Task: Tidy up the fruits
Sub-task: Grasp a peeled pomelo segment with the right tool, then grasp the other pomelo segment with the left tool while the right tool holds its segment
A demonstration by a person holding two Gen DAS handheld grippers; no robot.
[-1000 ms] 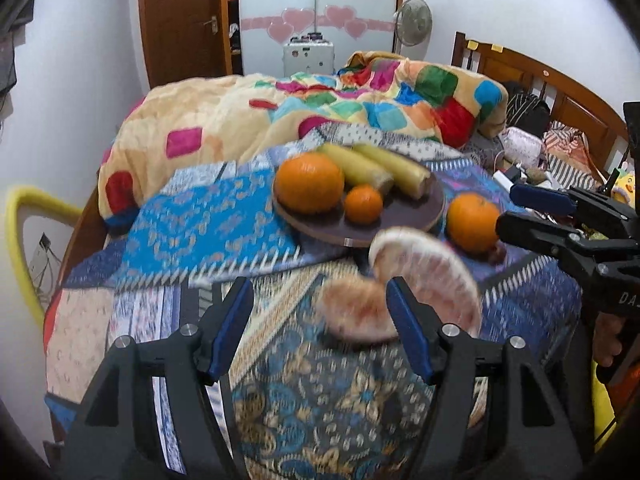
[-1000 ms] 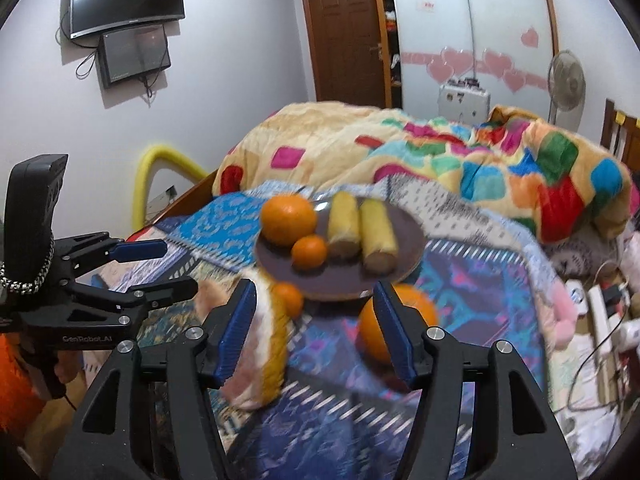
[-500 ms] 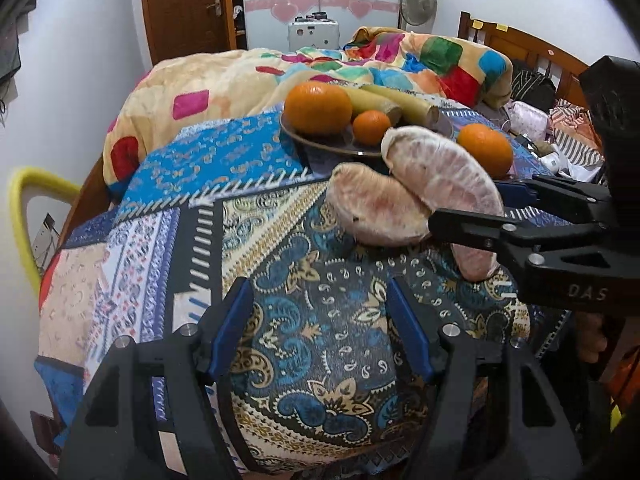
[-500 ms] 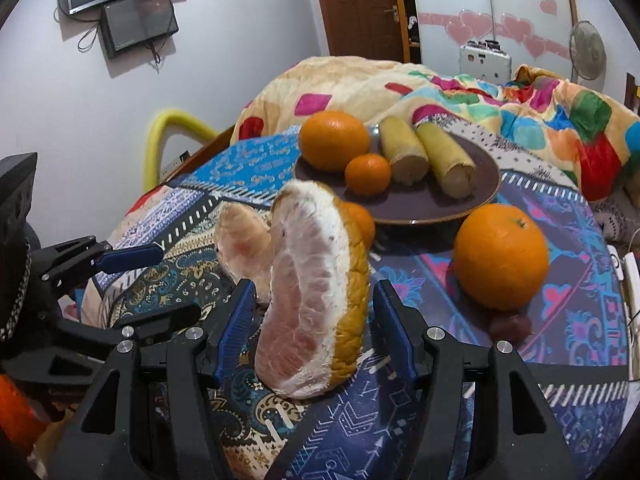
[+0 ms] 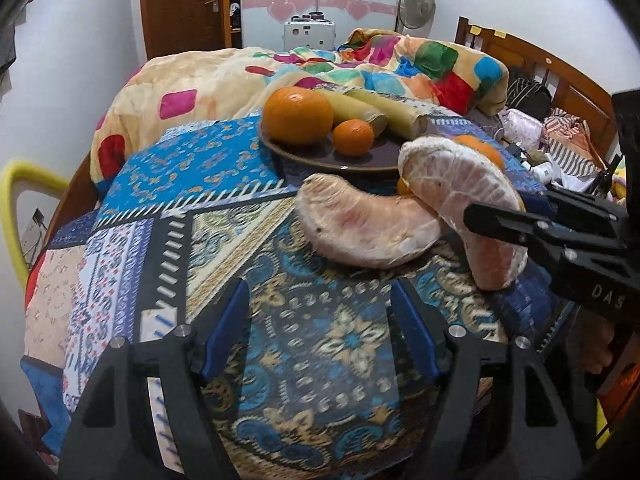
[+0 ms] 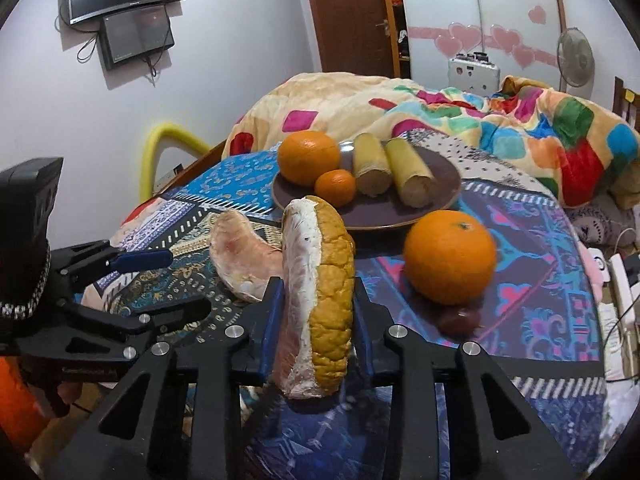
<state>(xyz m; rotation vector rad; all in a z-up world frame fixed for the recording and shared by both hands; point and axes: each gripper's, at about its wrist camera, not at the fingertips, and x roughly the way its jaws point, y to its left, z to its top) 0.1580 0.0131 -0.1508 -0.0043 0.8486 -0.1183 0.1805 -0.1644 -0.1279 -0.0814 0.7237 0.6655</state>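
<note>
My right gripper (image 6: pixel 318 300) is shut on a large pomelo wedge (image 6: pixel 320 280) with yellow rind, held upright on the patterned cloth; the wedge also shows in the left wrist view (image 5: pixel 460 208). A peeled pomelo segment (image 5: pixel 368 228) lies beside it, ahead of my open, empty left gripper (image 5: pixel 320 336). A brown plate (image 6: pixel 440 188) holds a big orange (image 6: pixel 308 156), a small orange (image 6: pixel 335 187) and two banana pieces (image 6: pixel 408 176). Another big orange (image 6: pixel 450 256) sits on the cloth right of the wedge.
A patterned cloth (image 5: pixel 168 208) covers the round table. A colourful quilt (image 6: pixel 520 120) lies on the bed behind. A yellow chair back (image 5: pixel 12 200) stands at the left. Clutter and cables (image 6: pixel 616 272) lie at the right edge.
My right gripper has closed on the rind-covered pomelo wedge. My left gripper has drawn nearer to the peeled segment and stays open.
</note>
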